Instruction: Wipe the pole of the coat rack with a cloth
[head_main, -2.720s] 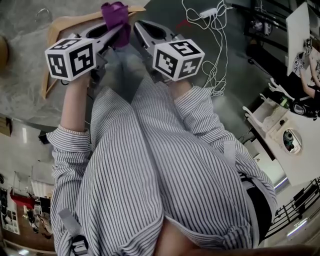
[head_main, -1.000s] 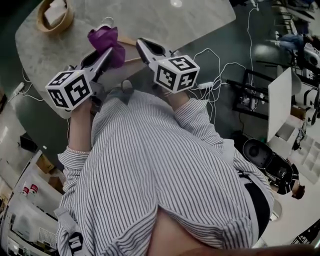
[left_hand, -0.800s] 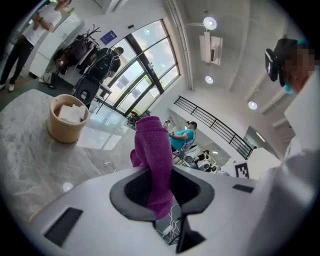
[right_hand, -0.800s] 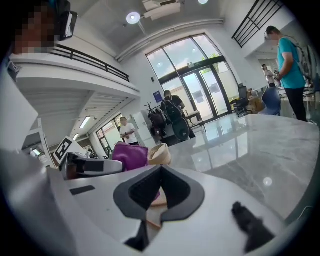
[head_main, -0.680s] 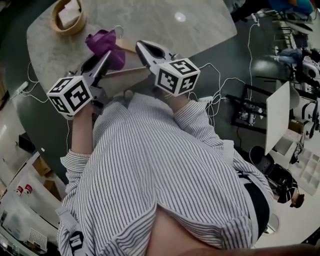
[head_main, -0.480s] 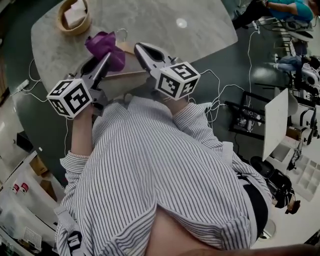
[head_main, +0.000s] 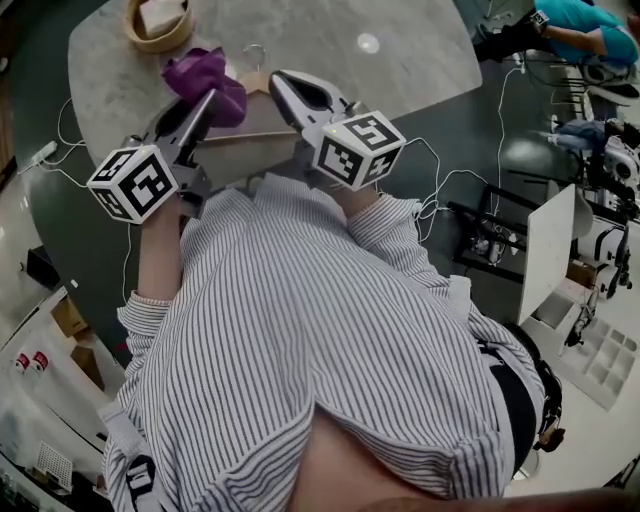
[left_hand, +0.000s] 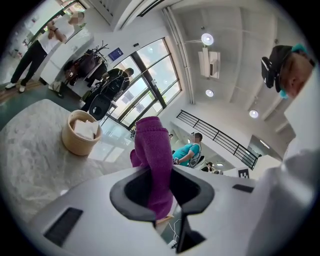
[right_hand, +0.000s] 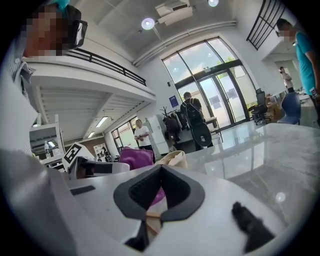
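Carried slightly forward, left claw (head_main: 210, 97) clenches a bunched, fuzzy purple cloth (head_main: 201, 74); right claw (head_main: 277, 81) clenched empty.

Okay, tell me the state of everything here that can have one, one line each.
left gripper: shut on the purple cloth
purple cloth: bunched, sticking out past the jaws
right gripper: shut, nothing between its jaws
wooden hanger: lying on the table, not held
basket: upright on the table, white paper inside
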